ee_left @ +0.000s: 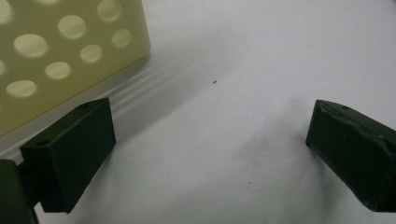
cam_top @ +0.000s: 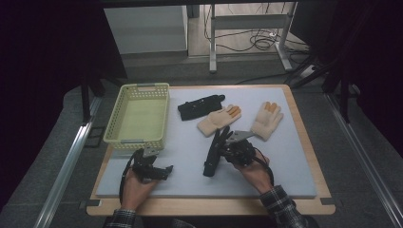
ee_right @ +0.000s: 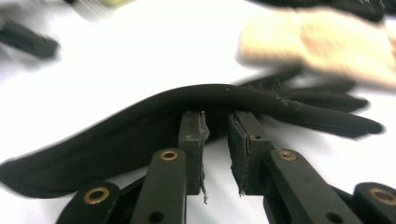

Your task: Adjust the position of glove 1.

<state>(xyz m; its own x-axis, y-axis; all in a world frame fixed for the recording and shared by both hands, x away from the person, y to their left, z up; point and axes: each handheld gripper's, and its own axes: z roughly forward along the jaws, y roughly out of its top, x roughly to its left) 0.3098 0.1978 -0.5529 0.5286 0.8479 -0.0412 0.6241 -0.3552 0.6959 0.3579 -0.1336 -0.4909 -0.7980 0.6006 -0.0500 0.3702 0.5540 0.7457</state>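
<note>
right gripper (ee_right: 215, 140) pinching our black glove (ee_right: 140, 121) mid-length, long axis crosswise to jaws | left gripper (ee_left: 210, 144) jaws wide apart, idle by basket (cam_top: 138, 114) | basket lies to glove's left

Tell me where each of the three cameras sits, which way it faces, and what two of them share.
High view: above the person's side, facing forward and down on the table; both forearms, left gripper, right gripper.
Left gripper view: on the left gripper, facing the mat beside the basket; jaws wide apart.
Right gripper view: on the right gripper, jaws pinching a black glove.
Shared: that black glove and a cream glove show in high and right gripper views.
</note>
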